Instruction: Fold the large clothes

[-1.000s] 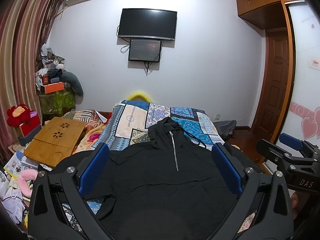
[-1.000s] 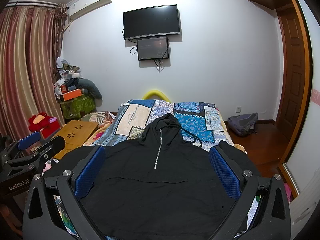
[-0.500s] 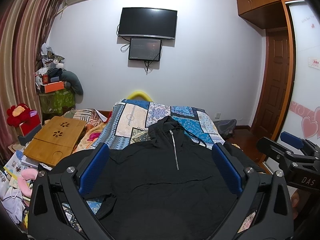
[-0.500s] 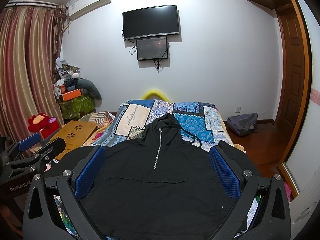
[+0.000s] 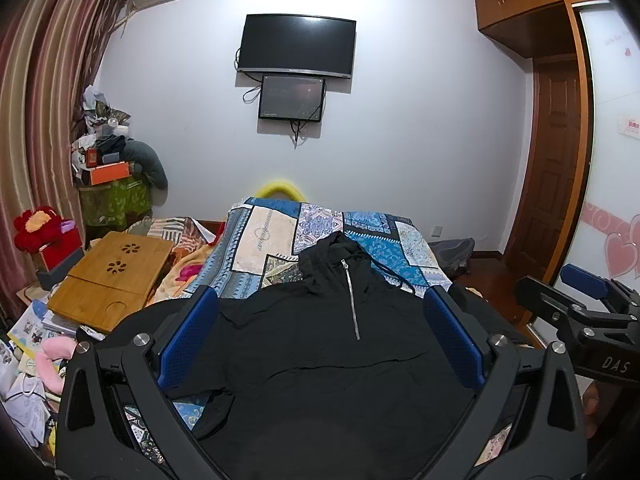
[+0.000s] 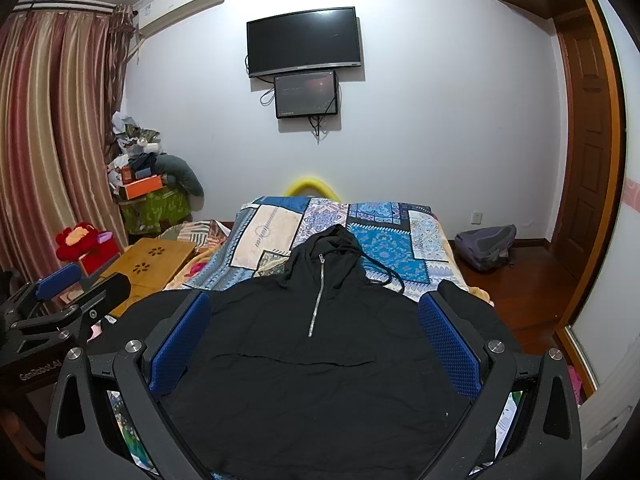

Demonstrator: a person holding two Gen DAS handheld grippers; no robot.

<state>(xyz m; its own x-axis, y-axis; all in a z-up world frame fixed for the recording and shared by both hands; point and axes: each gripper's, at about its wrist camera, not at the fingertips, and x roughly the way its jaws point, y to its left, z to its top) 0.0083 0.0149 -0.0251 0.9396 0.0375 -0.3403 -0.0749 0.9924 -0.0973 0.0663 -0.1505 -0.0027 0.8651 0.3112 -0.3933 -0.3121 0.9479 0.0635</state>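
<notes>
Black hooded pullover lying flat, front up, on the bed, hood toward the far edge, hem at the near edge. Left tool and right tool hover above it, blue pads spread wide, holding nothing. Patchwork bedcover shows beyond the hood.

Both fisheye views are evenly lit by bright indoor light from overhead; the upper part of the far wall is blown out to glare beside the air conditioner. The black hoodie is rendered nearly featureless, its folds barely told apart. Straight lines such as the door frame and curtains are bowed near the edges, and dark vignetting is seen in the corners. Focus is sharp throughout
</notes>
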